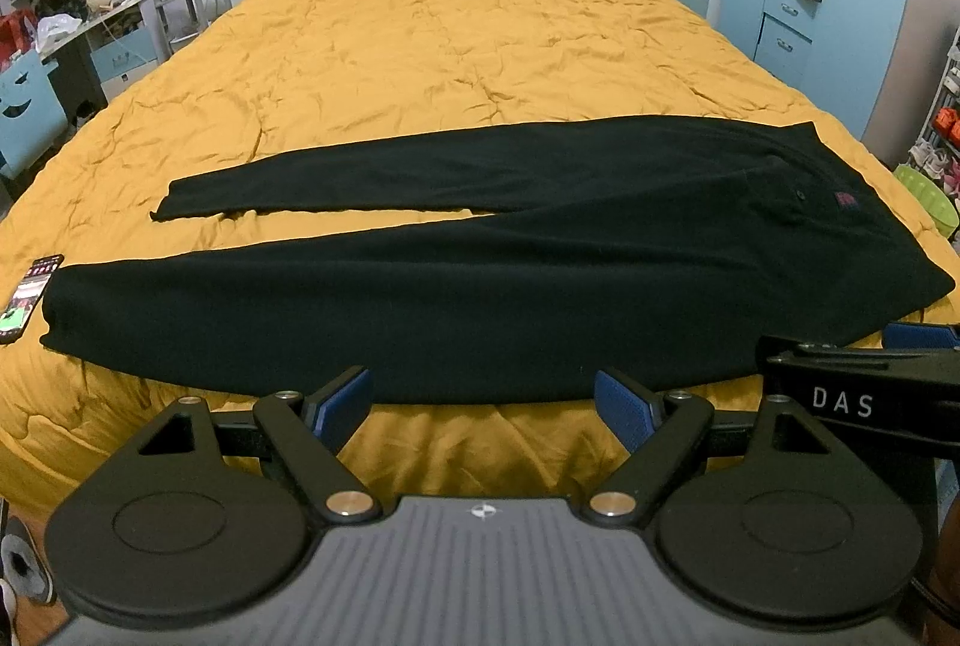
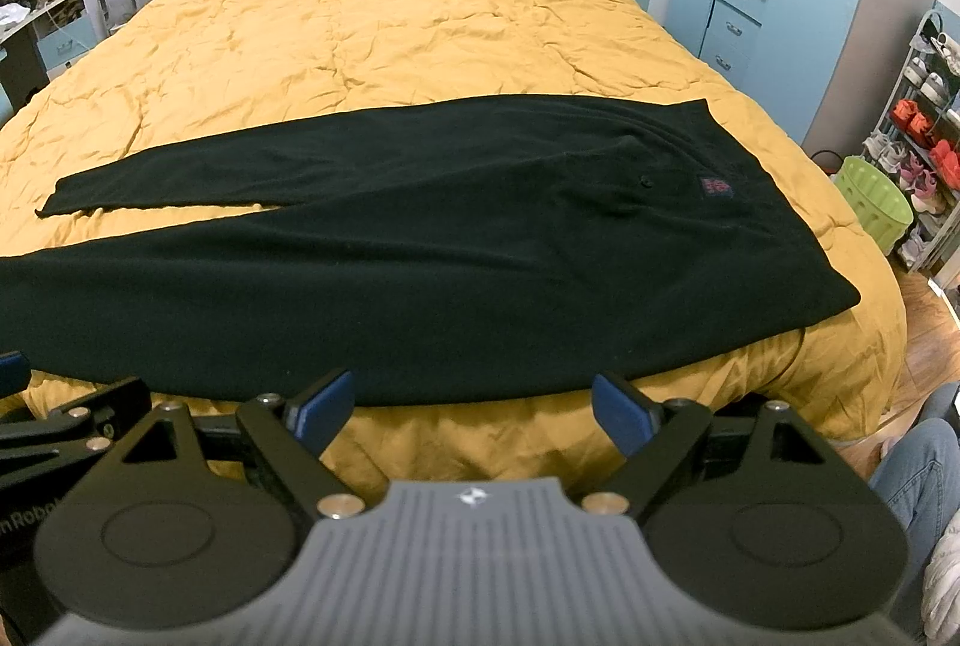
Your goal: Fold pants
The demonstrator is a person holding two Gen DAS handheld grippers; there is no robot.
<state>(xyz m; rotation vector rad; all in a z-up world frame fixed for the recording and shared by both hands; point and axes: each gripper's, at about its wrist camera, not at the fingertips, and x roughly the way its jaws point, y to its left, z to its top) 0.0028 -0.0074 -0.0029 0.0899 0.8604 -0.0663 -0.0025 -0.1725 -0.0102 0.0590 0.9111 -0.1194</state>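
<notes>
**Pants crosswise ahead, both grippers short of the near edge**

At far left of the left wrist view, a phone [image 1: 27, 298] on the yellow bed [image 1: 456, 46], just beside the near leg's cuff [image 1: 57, 310]; from there, black pants [image 1: 480, 298] laid flat, long axis running left to right across both views, legs parted in a narrow V, far leg's cuff [image 1: 165, 205] further up the bed; waistband [image 2: 774, 202] at the right end, with a small patch [image 2: 715, 186] near it. Left gripper [image 1: 483, 403] spread wide, holding nothing, just short of the near leg's hem-side edge, roughly mid-leg; right gripper [image 2: 471, 403] likewise wide and empty, facing the near leg further toward the waist. Judging by this: cuffs closer to the left gripper, waistband closer to the right; near leg likely to be lifted over the far one.
</notes>
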